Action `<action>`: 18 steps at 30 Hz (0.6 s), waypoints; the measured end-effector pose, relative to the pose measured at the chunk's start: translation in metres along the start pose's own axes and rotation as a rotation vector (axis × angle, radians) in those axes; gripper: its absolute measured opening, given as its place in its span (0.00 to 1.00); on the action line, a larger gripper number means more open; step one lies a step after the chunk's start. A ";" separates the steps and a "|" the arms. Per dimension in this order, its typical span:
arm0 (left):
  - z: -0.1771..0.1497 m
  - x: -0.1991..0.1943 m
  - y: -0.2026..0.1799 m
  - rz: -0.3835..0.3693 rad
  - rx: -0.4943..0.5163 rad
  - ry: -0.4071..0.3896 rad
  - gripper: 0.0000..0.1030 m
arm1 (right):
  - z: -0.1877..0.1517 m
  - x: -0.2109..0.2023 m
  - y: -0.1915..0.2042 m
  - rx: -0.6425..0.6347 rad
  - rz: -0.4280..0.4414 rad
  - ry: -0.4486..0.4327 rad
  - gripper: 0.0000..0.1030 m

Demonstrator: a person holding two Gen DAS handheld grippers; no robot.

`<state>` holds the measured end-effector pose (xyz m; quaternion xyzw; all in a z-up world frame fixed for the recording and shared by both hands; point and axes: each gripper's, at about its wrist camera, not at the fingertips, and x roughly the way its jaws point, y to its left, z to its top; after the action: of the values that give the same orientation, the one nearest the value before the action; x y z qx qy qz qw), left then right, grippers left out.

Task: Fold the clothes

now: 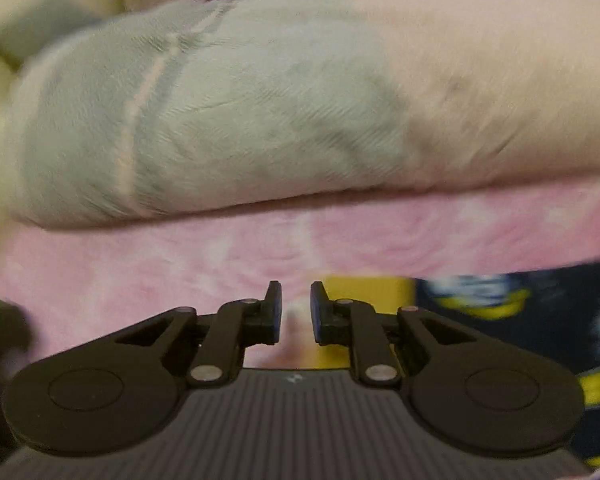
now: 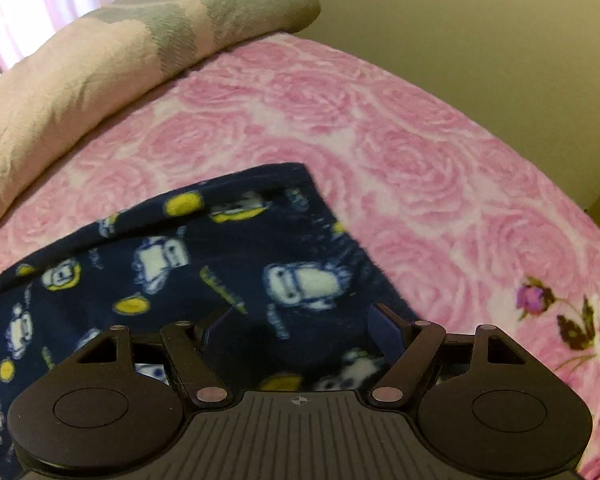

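The navy fleece garment (image 2: 228,264), printed with white cartoon figures and yellow shapes, lies spread on the pink rose-patterned bed blanket (image 2: 400,140), one corner pointing toward the grey-and-cream pillow (image 2: 112,56) at the head of the bed. A fold or seam line runs across its upper part; whether that is a finished fold or just how the cloth fell, the view does not settle, and what kind of garment it is stays unclear.

Fleece on a plush blanket is likely to cling and drag, so pulling a corner could bunch the layer beneath or skew the edges. A pinch that catches the blanket along with the garment would lift both.

The right gripper (image 2: 300,320) hovers low over the garment near its right edge, jaws spread wide, holding nothing, angled forward toward the pillow. The left gripper (image 1: 296,312) points level at the pillow's side, just above the blanket, its jaws drawn close with a narrow gap and nothing between them; the garment shows only as a blur at the lower right of its view, which suggests the hand is moving.
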<state>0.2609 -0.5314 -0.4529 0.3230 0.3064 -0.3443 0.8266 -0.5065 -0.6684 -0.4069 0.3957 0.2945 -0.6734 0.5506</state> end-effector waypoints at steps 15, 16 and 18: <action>-0.166 -0.107 0.073 -0.011 -0.281 0.175 0.22 | -0.074 -0.048 -0.035 0.082 0.028 0.088 0.74; -0.176 -0.120 0.090 0.008 -0.380 0.178 0.21 | -0.079 -0.051 -0.043 0.094 0.029 0.092 0.74; -0.194 -0.152 0.110 0.021 -0.442 0.164 0.22 | -0.089 -0.055 -0.061 0.123 0.034 0.102 0.74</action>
<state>0.2026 -0.2694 -0.4237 0.1643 0.4370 -0.2330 0.8531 -0.5428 -0.5525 -0.4077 0.4677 0.2736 -0.6596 0.5209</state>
